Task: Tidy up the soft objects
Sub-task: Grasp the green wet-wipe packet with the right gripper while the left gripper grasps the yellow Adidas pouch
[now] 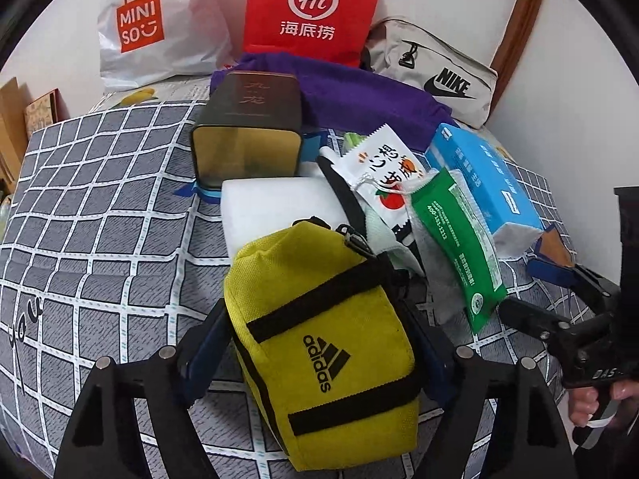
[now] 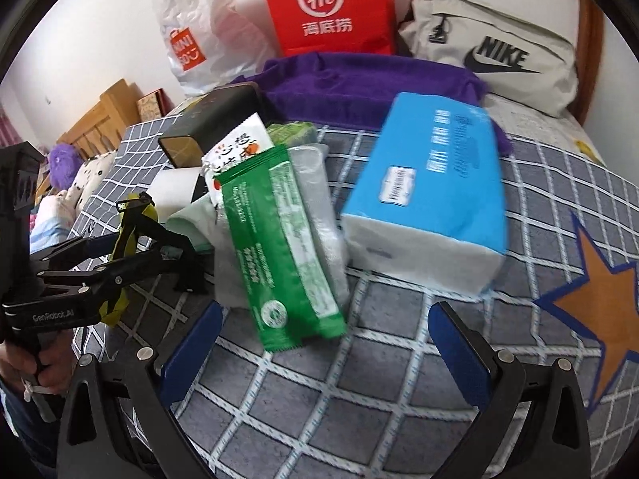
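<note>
Straddling the yellow adidas pouch (image 1: 319,331), the left gripper (image 1: 319,343) had its jaws partly open, blue pads flanking the pouch's sides — contact unclear, so a firm hold could not be told. The pouch lay on the bed (image 1: 100,207) with its grey checked cover, at the near end of a clutter pile: white block (image 1: 275,207), dark tin (image 1: 247,127), green packet (image 1: 459,247), blue tissue pack (image 1: 483,183), purple cloth (image 1: 359,95). Open cover stretched to the left of the pouch, free up to the bed's left edge. The right gripper (image 2: 323,347) had its jaws wide apart with nothing between them, over bare cover just short of the green packet and tissue pack — open room to its right around the orange star (image 2: 599,311). Bags lined the wall at the far edge.
</note>
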Demonstrator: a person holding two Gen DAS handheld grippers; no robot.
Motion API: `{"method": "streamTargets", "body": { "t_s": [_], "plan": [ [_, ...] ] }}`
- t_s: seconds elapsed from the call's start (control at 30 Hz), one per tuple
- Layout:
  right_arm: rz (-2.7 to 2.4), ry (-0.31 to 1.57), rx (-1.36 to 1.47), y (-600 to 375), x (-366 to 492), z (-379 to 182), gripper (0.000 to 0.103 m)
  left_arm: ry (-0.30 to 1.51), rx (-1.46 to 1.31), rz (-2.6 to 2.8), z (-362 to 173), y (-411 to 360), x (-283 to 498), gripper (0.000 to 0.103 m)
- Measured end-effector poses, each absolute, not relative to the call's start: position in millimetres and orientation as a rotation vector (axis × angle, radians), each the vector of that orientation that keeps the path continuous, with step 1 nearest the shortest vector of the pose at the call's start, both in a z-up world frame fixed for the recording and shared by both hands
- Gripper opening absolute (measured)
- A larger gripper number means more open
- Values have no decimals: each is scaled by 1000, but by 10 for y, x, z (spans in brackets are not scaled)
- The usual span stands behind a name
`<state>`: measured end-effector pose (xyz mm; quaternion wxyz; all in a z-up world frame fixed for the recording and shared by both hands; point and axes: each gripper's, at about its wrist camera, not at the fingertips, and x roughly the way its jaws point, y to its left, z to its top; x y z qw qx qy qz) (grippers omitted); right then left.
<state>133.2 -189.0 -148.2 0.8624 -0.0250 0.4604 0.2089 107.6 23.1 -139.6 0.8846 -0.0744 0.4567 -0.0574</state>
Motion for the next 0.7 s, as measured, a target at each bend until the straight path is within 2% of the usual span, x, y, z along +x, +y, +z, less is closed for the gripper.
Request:
{"method": "streamTargets", "body": {
  "t_s": [0.2, 0.3, 0.4, 0.47, 0.53, 0.7],
  "plan": [
    [470, 933, -65, -1743, 1373, -1492, 96, 958, -160, -113, -1434, 293, 1089, 81],
    [495, 888, -82, -1710, 1310, -1444, 89, 964, -165, -114, -1446, 298, 1097, 81],
    [523, 828, -110, -1682, 1242, -1405, 87, 966, -172, -118, -1450, 305, 1100, 81],
    [542, 794, -134, -1652, 1212, -1404, 82, 964, -176, -119, -1451, 314, 1101, 81],
    [551, 784, -153, -1627, 1210, -1415, 72, 964, -178, -118, -1455, 323, 1097, 81],
    [561, 793, -169, -1564, 1260, -1485, 64, 969, -180, -115, -1456, 353, 1094, 81]
  ]
}}
